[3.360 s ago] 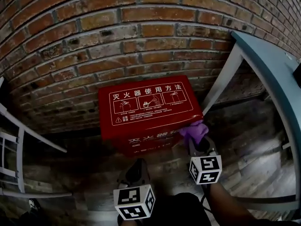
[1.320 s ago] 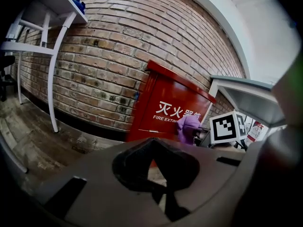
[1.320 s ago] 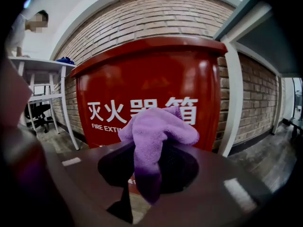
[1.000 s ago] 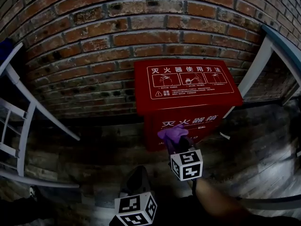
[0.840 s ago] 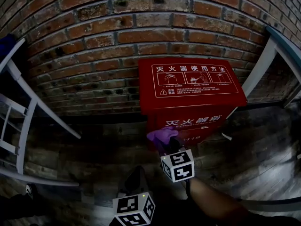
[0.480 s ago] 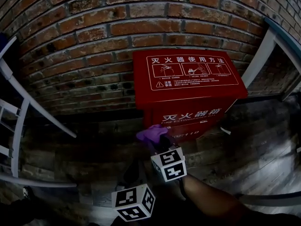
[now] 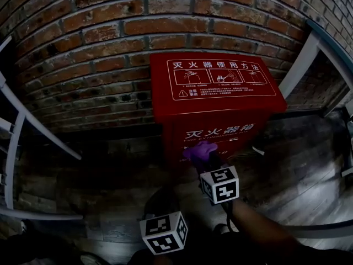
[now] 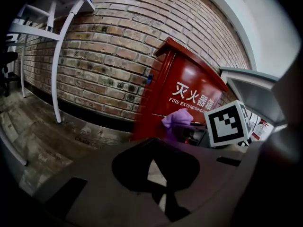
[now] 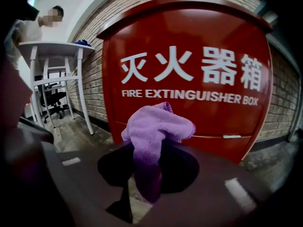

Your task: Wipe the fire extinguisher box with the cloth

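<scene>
Reaching forward, right tool (image 7: pixel 205 163) holds cloth (image 7: pixel 195 152) at fire extinguisher box (image 7: pixel 220 130) front.

1. In the head view, the purple cloth (image 7: pixel 197 152) and the marker cube (image 7: pixel 219 184) hide the jaws of the right gripper (image 7: pixel 203 163).
2. The cloth covers part of the lower front of the fire extinguisher box (image 7: pixel 220 105).
3. Fine print beneath the lid's 3 pictograms is too small to read.
4. The white table frame (image 7: pixel 12 159) runs off the left edge.
5. In the left gripper view, that cube hides the box's lower right corner.
</scene>
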{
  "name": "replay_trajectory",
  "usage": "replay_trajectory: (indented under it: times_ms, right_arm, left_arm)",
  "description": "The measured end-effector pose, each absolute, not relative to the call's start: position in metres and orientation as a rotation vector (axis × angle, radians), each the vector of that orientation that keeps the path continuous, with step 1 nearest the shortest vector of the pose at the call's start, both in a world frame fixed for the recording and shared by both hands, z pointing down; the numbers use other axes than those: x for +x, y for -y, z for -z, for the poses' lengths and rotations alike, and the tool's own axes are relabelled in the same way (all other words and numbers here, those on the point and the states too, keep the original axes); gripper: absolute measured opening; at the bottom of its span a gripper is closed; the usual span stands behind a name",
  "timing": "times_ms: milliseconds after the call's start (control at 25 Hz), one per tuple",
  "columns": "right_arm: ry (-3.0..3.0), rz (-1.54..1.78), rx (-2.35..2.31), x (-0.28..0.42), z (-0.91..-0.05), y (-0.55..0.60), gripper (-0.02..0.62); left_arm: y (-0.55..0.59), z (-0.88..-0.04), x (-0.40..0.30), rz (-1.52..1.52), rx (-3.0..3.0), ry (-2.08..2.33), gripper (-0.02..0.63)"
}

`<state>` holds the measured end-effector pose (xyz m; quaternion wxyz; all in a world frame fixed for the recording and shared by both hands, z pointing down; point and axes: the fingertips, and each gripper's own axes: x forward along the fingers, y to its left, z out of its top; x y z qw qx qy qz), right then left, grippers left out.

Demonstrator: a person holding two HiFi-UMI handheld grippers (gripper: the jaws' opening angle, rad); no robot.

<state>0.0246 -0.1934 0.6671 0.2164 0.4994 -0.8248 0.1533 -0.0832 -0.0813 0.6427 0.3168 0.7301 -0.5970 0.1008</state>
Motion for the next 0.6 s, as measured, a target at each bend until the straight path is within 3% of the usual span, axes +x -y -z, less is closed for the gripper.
replay_trajectory:
  times_ms: [320, 600]
  right_arm:
    - [2.149, -0.647, 1.678, 0.145, -0.677, 0.207, 0.107]
    - [2.123, -0.370, 1.628, 0.173, -0.674, 0.212, 0.107]
  left_arm:
    - [0.087, -0.650, -0.066, -0.247, 1.919, 1.510, 0.006]
    - [0.081, -0.650, -0.058, -0.220, 1.913, 1.473, 0.006]
